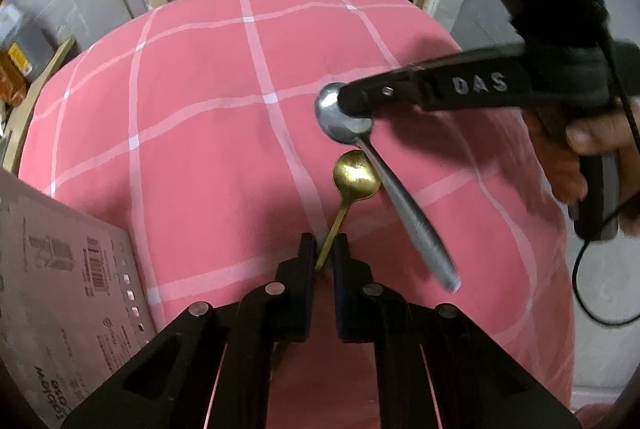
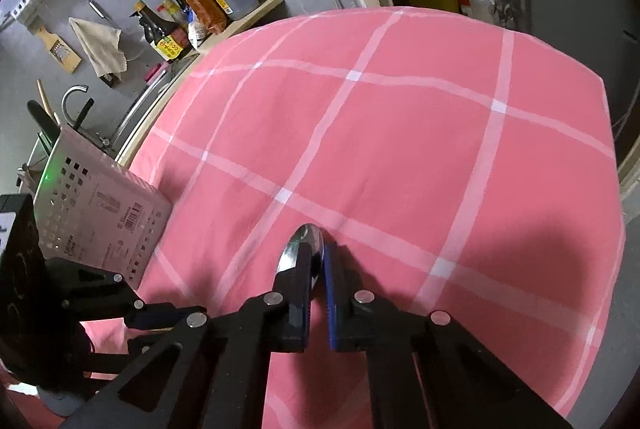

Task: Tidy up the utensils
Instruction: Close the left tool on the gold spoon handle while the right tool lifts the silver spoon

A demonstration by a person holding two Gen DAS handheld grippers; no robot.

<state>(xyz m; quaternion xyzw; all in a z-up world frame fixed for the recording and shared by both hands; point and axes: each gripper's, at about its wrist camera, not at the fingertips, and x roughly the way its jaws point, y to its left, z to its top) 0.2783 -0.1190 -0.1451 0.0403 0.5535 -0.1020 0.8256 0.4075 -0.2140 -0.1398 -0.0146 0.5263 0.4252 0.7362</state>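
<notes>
A pink checked cloth (image 1: 192,133) covers the table. On it lies a small gold spoon (image 1: 356,175), bowl pointing away from me. My left gripper (image 1: 324,247) is shut on its thin handle. A larger silver spoon (image 1: 404,205) crosses just right of the gold one. My right gripper (image 1: 354,105) comes in from the right and is shut on its bowl, while the handle slants toward the near right. In the right wrist view the silver spoon's bowl (image 2: 298,243) sticks out between the closed fingers of the right gripper (image 2: 320,257).
A white perforated utensil holder (image 1: 60,269) (image 2: 100,213) with a printed label sits at the table's left edge. Behind it are a faucet (image 2: 74,97) and a shelf of sauce bottles (image 2: 180,25). A hand (image 1: 592,137) holds the right gripper's handle, with a black cable (image 1: 580,269) hanging.
</notes>
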